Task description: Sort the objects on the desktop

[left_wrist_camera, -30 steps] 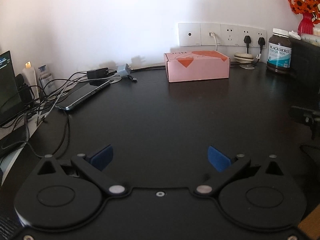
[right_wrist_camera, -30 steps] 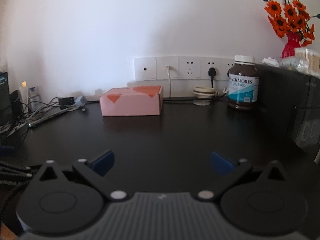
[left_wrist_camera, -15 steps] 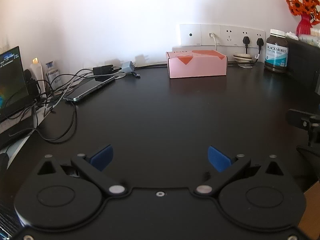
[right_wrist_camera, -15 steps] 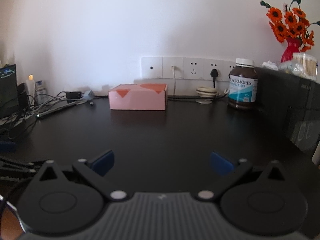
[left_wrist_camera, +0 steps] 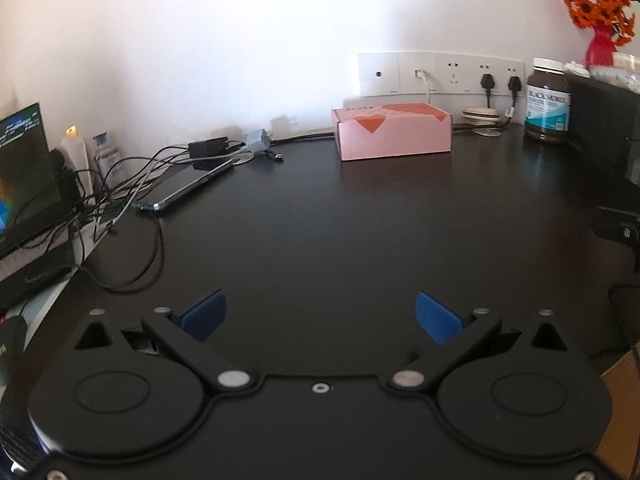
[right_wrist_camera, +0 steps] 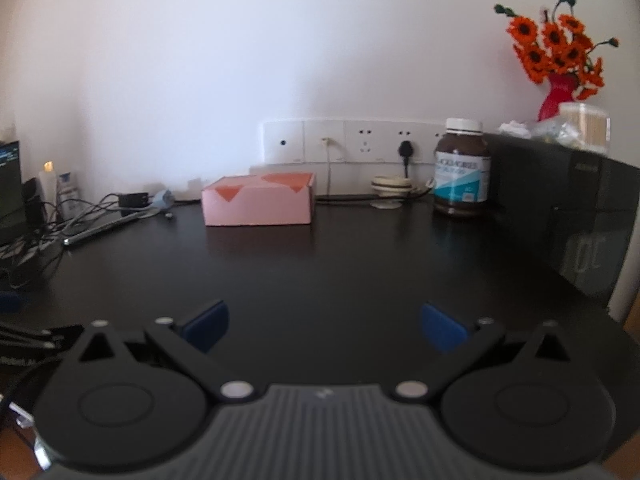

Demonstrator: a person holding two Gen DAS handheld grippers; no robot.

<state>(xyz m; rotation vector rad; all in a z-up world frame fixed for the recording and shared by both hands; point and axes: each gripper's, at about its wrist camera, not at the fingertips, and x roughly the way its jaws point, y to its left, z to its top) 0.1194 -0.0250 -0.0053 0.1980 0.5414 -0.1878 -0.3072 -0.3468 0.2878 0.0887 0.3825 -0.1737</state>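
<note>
A pink box (left_wrist_camera: 394,132) (right_wrist_camera: 258,200) with orange triangles lies at the back of the black desk (left_wrist_camera: 340,232), under the wall sockets. A brown supplement bottle (left_wrist_camera: 547,101) (right_wrist_camera: 462,168) with a white cap stands to its right. A phone (left_wrist_camera: 188,190) lies among cables at the back left. My left gripper (left_wrist_camera: 320,316) is open over the near part of the desk, nothing between its blue pads. My right gripper (right_wrist_camera: 326,326) is open too and holds nothing. Both are far short of the box.
A tangle of cables (left_wrist_camera: 120,184) and a charger (left_wrist_camera: 210,146) spread along the left side by a lit screen (left_wrist_camera: 24,168). A black cabinet (right_wrist_camera: 560,208) stands at the right, with a red vase of orange flowers (right_wrist_camera: 558,60) on it. Part of the other gripper (left_wrist_camera: 618,228) shows at the right edge.
Both grippers have drawn back from the wall a little, so the box and bottle look smaller and more of the cables and screen show at the left. Both stayed open.
</note>
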